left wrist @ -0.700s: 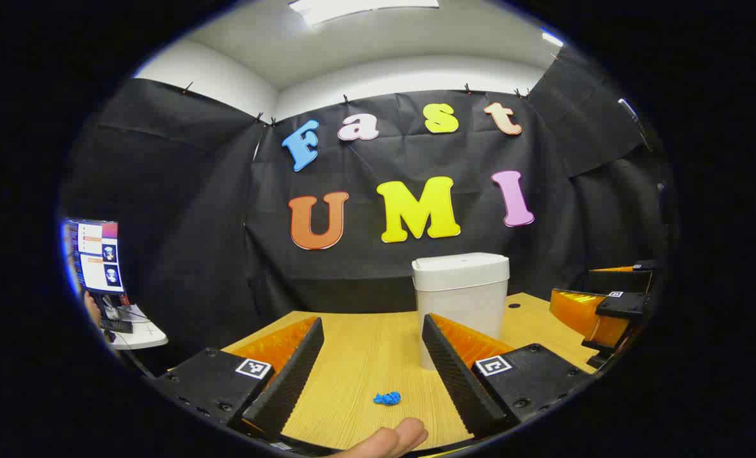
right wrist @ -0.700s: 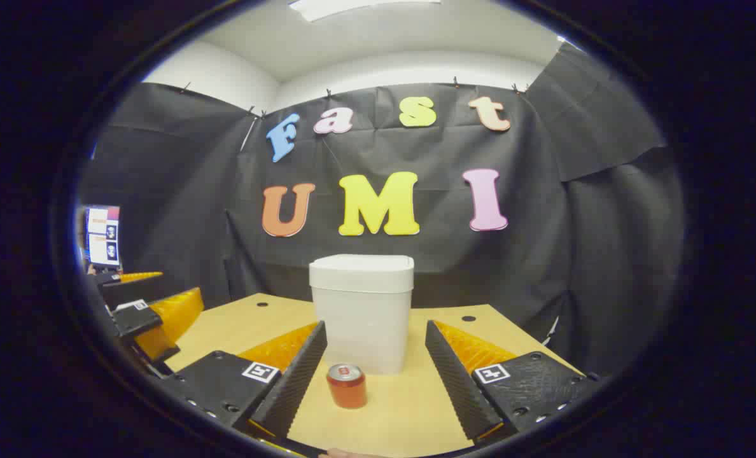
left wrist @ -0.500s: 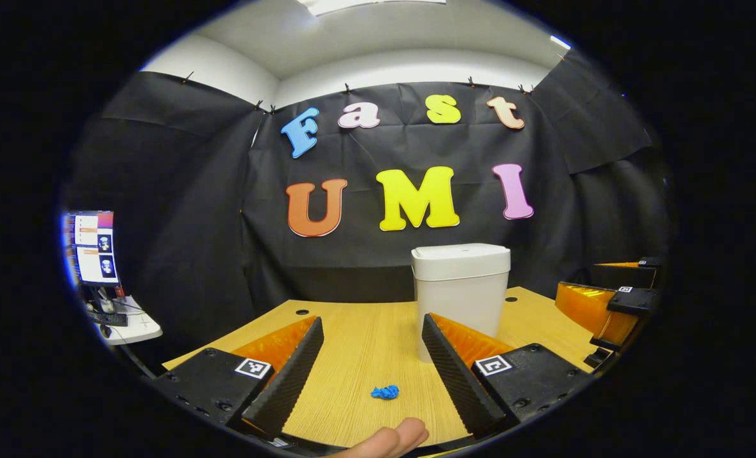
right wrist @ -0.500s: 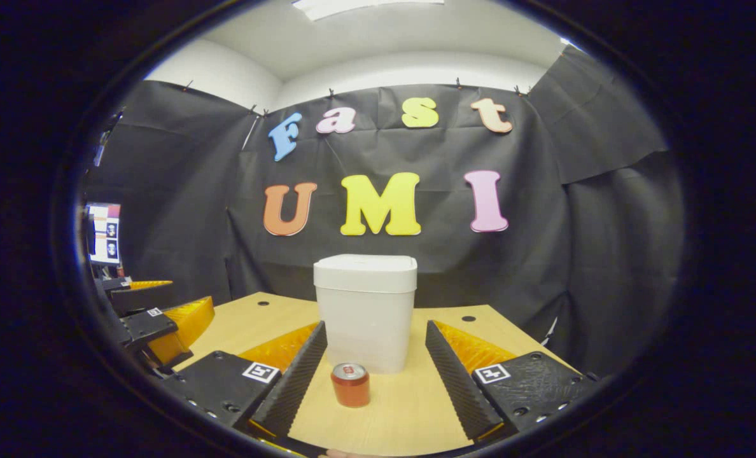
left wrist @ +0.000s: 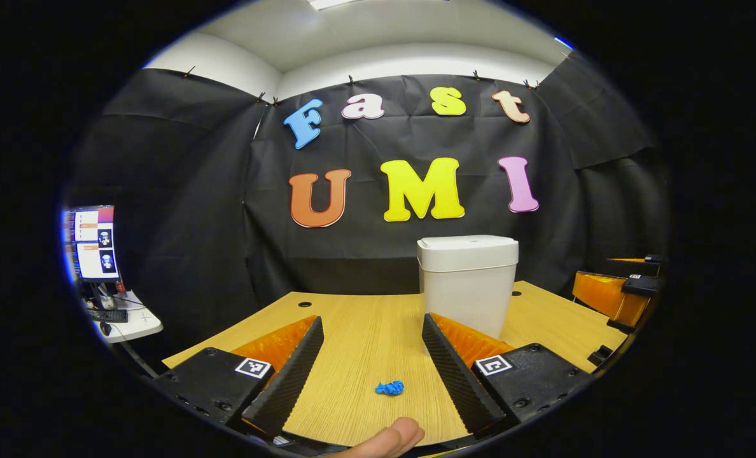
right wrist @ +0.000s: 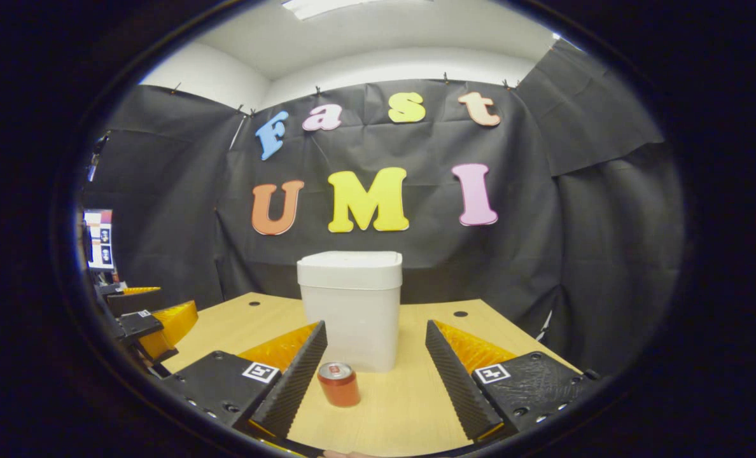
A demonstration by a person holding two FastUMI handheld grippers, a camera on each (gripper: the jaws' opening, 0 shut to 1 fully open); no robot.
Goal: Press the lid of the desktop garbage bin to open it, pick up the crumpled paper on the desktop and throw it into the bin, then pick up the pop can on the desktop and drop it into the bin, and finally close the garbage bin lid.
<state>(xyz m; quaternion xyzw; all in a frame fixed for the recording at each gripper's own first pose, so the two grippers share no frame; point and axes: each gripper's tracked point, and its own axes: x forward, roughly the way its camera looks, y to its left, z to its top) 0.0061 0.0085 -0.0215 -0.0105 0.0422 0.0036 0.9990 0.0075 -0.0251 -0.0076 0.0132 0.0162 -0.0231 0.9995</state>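
A white desktop bin [left wrist: 468, 289] with its lid down stands on the wooden table [left wrist: 359, 331]; in the right gripper view the bin [right wrist: 350, 308] is straight ahead. A small blue crumpled paper [left wrist: 389, 387] lies on the table between the spread fingers of my left gripper [left wrist: 373, 353], which is open and empty. A red pop can [right wrist: 338, 384] stands upright in front of the bin, between the fingers of my open right gripper [right wrist: 376, 356], nearer the left finger. The right gripper [left wrist: 613, 296] also shows at the far right of the left gripper view, and the left gripper [right wrist: 146, 321] at the far left of the right gripper view.
A person's fingertip [left wrist: 384, 440] pokes in at the bottom of the left gripper view. A monitor [left wrist: 91, 243] and a small white side table [left wrist: 130, 324] stand off to the left. Cable holes [right wrist: 459, 313] dot the tabletop near the back edge.
Both views have shifted slightly: the bin sits a little more to the right in the left gripper view and more to the left in the right gripper view. Paper and can have not moved on the table.
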